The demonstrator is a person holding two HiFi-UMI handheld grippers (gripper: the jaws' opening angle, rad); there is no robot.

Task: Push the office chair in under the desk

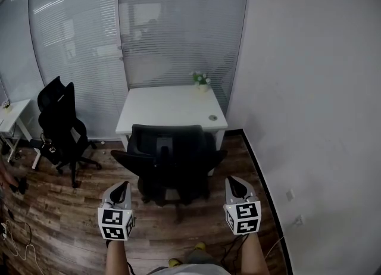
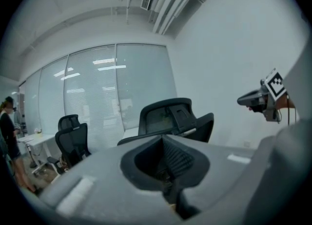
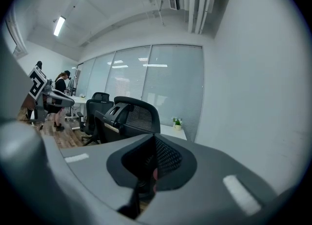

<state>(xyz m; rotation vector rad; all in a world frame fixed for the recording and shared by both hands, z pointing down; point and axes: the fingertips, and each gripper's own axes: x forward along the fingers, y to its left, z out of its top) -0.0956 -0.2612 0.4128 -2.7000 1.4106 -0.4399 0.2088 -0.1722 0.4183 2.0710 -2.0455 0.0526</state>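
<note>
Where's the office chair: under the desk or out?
Not fully in: the office chair has its backrest, armrests and base in front of the desk, at its near edge. Whether the seat reaches under is hidden.

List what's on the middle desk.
On the desk: a small potted plant at its back right corner, a round disc near the front right. The chair hides part of the front edge.

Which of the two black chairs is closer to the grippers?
The chair at the white desk, straight ahead of the left gripper and right gripper. The other black chair stands farther off at the left, beside the glass wall.
</note>
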